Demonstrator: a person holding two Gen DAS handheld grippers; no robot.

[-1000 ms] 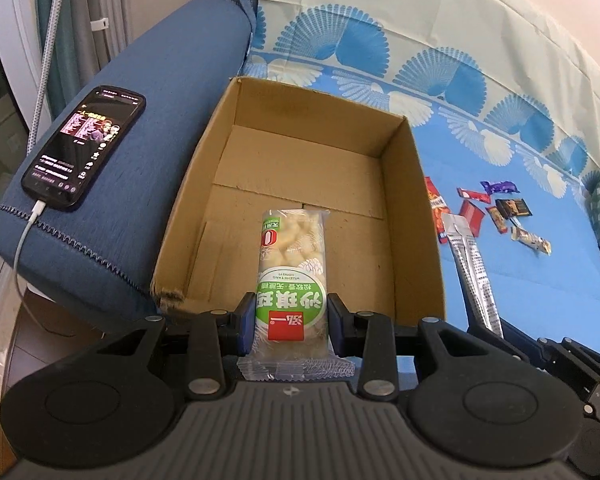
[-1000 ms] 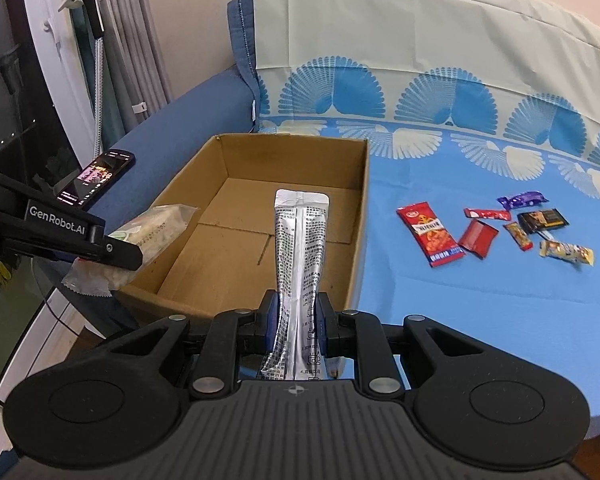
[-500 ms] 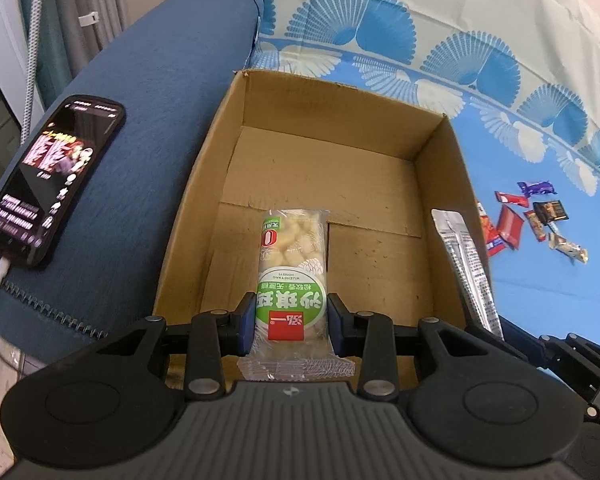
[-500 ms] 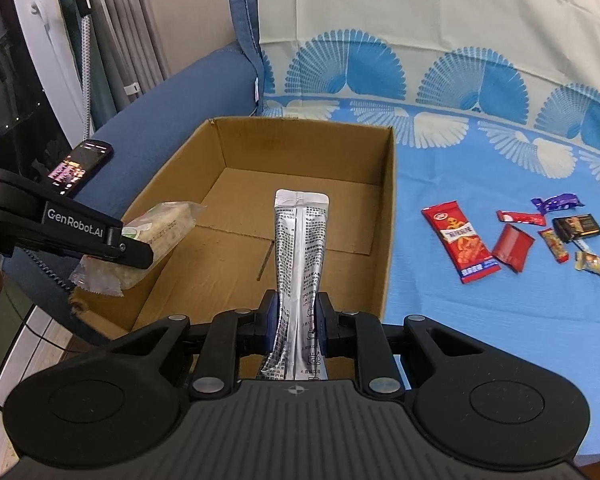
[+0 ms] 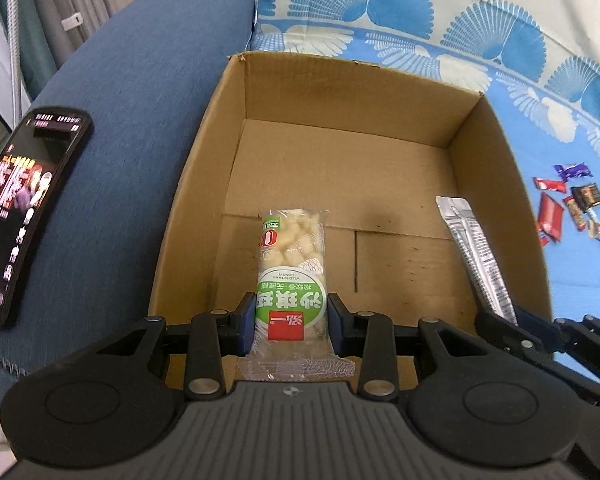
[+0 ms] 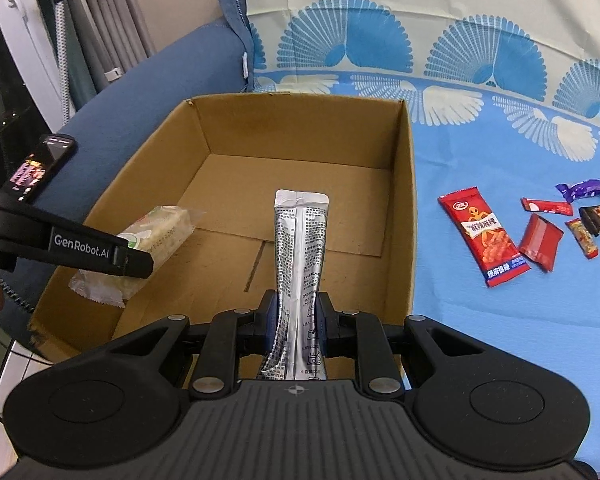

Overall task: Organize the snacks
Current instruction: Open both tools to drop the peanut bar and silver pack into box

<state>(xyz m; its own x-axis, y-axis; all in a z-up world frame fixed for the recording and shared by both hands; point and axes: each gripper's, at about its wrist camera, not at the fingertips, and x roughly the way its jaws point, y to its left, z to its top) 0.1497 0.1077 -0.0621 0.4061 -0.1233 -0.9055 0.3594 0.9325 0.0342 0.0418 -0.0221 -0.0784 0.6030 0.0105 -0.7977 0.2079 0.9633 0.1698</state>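
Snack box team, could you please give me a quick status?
Left claw shut on green snack. Right claw shut on silver pouch. Both over box; nothing blocking.

Each tool, the left tool (image 5: 291, 322) and the right tool (image 6: 296, 320), is matte black plastic with a ribbed grey base, two round side discs, silver pivot screws, blue-edged pads and white "GenRobot.AI" lettering along one finger.
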